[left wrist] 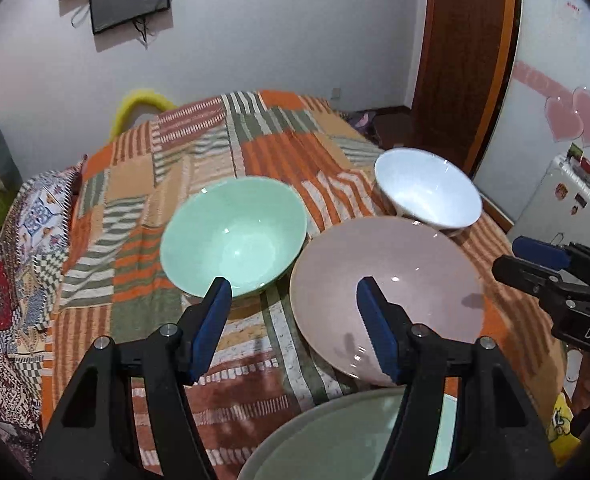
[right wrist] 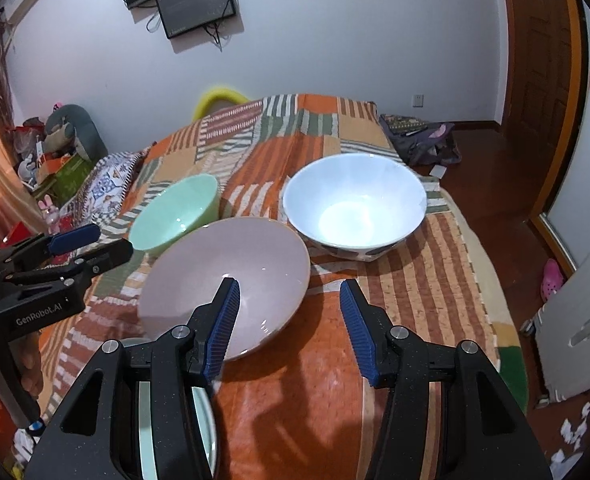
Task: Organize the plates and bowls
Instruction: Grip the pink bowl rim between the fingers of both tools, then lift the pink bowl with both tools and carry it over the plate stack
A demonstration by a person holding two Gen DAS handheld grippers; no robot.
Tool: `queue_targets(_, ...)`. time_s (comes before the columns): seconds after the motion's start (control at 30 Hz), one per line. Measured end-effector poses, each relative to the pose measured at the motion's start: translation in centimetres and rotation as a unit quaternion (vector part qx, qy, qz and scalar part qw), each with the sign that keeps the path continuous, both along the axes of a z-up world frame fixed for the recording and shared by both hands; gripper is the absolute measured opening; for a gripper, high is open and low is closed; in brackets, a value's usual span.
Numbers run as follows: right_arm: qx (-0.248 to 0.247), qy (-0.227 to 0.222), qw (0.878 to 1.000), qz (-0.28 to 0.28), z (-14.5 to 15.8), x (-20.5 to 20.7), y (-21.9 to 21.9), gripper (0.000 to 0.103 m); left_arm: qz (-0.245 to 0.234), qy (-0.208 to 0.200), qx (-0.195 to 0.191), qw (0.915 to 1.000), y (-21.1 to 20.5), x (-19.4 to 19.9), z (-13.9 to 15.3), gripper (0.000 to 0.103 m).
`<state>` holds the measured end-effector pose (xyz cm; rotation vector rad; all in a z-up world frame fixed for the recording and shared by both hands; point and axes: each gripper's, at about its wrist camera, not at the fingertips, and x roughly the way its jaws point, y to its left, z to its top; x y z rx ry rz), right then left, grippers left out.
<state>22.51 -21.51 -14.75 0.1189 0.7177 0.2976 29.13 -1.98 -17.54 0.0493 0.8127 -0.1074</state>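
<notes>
A: Honestly, the sorting looks barely begun. Three bowls sit apart on the orange-and-green striped patchwork bedspread point(right wrist: 407, 292): the mint-green glazed bowl point(left wrist: 233, 236) on the left, the wide pale-pink ceramic bowl point(left wrist: 387, 296) in the middle and nearest, and the white bowl with a dark-patterned outside point(right wrist: 355, 204) behind it to the right. None is nested in another.

B: And the tongs?

A: Both pairs are released and carry nothing. The left tongs point(left wrist: 293, 300) hover with one pad over the green bowl's near rim and the other over the pink bowl. The right tongs point(right wrist: 289, 300) straddle the pink bowl's right rim without touching it, as far as can be judged.

B: So what is left?

A: Probably everything: stacking the bowls, and dealing with the pale-green flat plate point(left wrist: 335, 440) at the near edge.

B: Is that plate alone?

A: Hard to say. The tongs' black frames cover much of it in both views and the picture edge cuts it off, so whether other plates lie under it cannot be told.
</notes>
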Motion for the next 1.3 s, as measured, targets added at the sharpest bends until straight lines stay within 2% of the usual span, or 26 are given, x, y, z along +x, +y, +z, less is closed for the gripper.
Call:
queue_targets(0.13, 0.001, 0.009, 1.000, 0.004, -0.8, 1.0, 0.0, 0.049, -0.002, 0.019, -0.001, 0.9998, 0.0, 1.3, -1.7, 0.047)
queue_targets(0.3, 0.004, 0.020, 1.000, 0.009, -1.5, 1.7, -0.1, 0.048, -0.012, 0.039, -0.011, 0.9991, 0.0, 2.1, -2.9, 0.035)
queue_targets(0.53, 0.014, 0.046, 0.999, 0.014, -2.5, 2.5, -0.7, 0.031, -0.018, 0.060, -0.023, 0.9978, 0.0, 2.6, -4.3, 0.018)
queue_targets(0.63, 0.019, 0.053, 0.998, 0.022, -2.8, 2.7, -0.6, 0.024, -0.014, 0.069, -0.035, 0.9969, 0.2, 2.8, -4.8, 0.015)
queue_targets(0.7, 0.025, 0.056, 0.998, 0.025, -2.9, 2.7, -0.6, 0.023, -0.014, 0.068, -0.039, 0.9968, 0.3, 2.7, -4.7, 0.015)
queue_targets(0.8, 0.034, 0.062, 0.997, 0.032, -3.0, 2.9, -0.6, 0.018, -0.015, 0.066, -0.031, 0.9972, 0.1, 2.7, -4.6, 0.015)
queue_targets(0.9, 0.031, 0.061, 0.997, 0.033, -2.9, 2.9, -0.4, 0.018, -0.015, 0.064, -0.028, 0.9974, 0.0, 2.5, -4.5, 0.013)
queue_targets(1.1, 0.030, 0.052, 0.998, 0.036, -2.5, 2.3, -0.2, 0.014, -0.006, 0.077, -0.052, 0.9957, 0.8, 2.0, -4.2, 0.012)
queue_targets(1.3, 0.022, 0.039, 0.998, 0.040, -1.4, 1.2, 0.1, 0.013, -0.006, 0.065, -0.044, 0.9969, 0.6, 0.0, -2.9, 0.012)
